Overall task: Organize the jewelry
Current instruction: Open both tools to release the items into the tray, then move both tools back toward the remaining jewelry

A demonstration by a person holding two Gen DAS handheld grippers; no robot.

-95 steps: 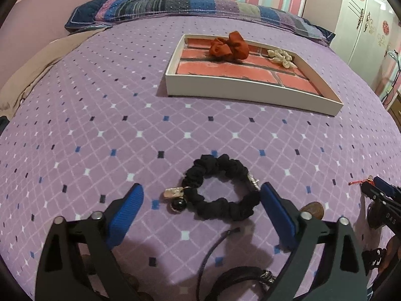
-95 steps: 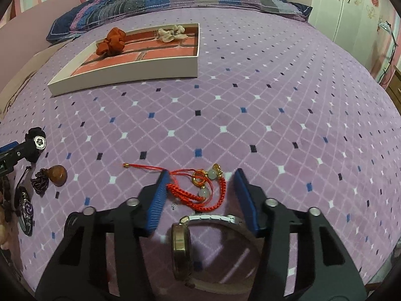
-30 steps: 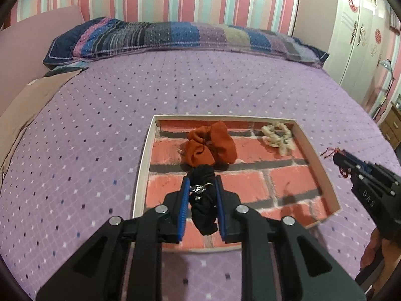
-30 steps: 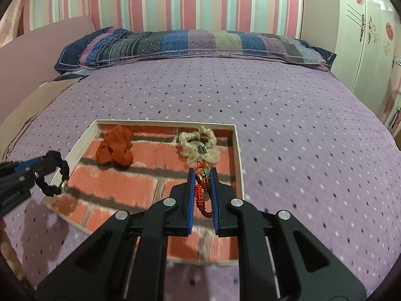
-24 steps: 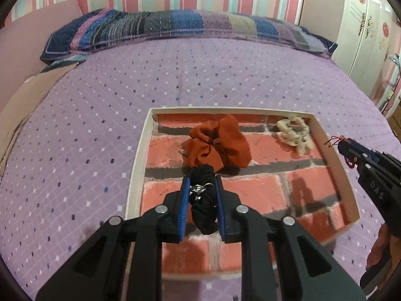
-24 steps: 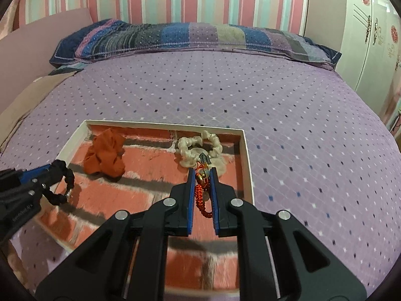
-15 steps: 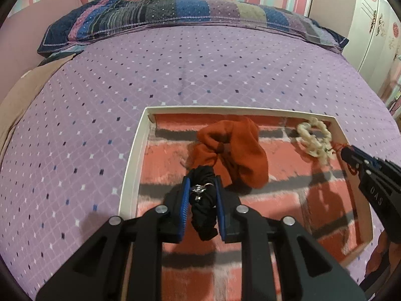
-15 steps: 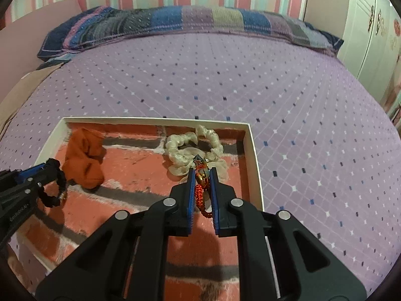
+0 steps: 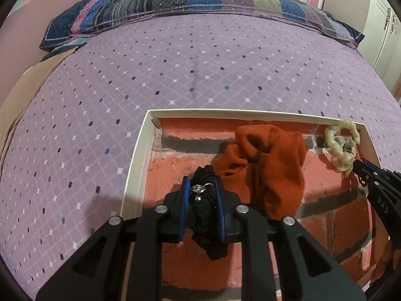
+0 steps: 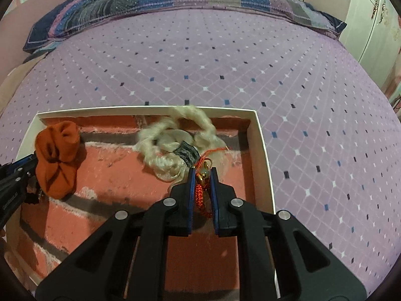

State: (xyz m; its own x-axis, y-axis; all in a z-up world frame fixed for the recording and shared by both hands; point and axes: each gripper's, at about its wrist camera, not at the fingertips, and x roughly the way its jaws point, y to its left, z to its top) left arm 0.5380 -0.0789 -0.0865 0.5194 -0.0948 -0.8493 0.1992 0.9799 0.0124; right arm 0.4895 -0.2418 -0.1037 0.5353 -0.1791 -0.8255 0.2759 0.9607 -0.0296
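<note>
Left wrist view: we see the left gripper clamped on a black fabric scrunchie; its crinkled loop is bunched between the blue ribbed pads and sags out below them, a small silver charm at the top. It hangs over the white-walled tray with a brick-print floor, just beside the rust-orange scrunchie lying there.

Right wrist view: we see the right gripper pinched nearly closed on a red braided cord bracelet with gold beads, poised above the tray's right end, its tip against the fluffy cream scrunchie.

Compared with a second ago, both claws sit lower and further in over the tray, which now fills the lower frame; neither grip has changed. The tray lies on a purple diamond-quilted bedspread.
</note>
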